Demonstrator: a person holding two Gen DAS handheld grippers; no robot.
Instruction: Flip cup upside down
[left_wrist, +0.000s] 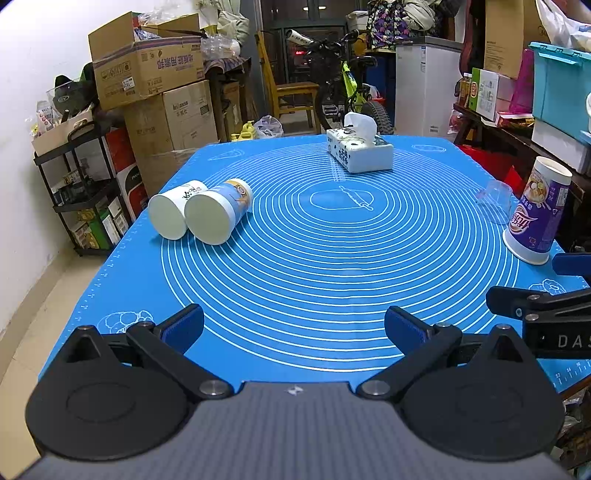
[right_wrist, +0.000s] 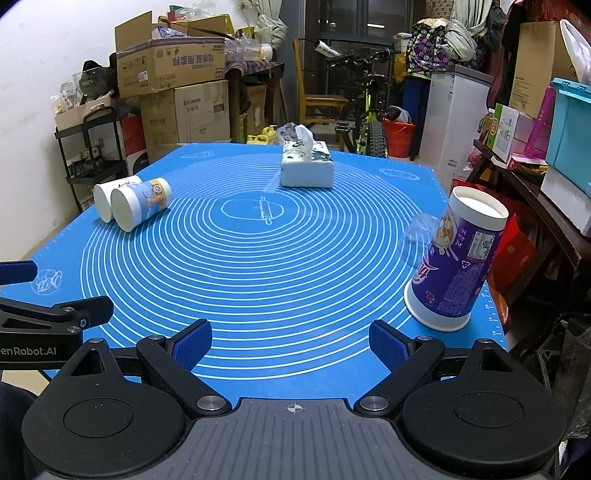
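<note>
On the blue mat (right_wrist: 295, 258) covering the worktop, a purple cup (right_wrist: 456, 264) stands upside down at the right edge, a clear cup (right_wrist: 419, 236) just behind it. Both the left gripper (left_wrist: 293, 326) and right gripper (right_wrist: 290, 341) hover spread and empty. Two paper cups (right_wrist: 133, 201) lie far left.

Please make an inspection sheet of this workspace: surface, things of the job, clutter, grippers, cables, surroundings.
Surface: blue mat with white rings covers the table.
Job's things: purple cup stands inverted, wide rim down, at right edge; two paper cups lie on their sides, touching, at left.
Clutter: tissue box at far side; clear plastic cup inverted behind purple cup.
Grippers: left gripper open, empty; right gripper open, empty.
Cables: nothing seen.
Surroundings: cardboard boxes, bicycle, shelves.
</note>
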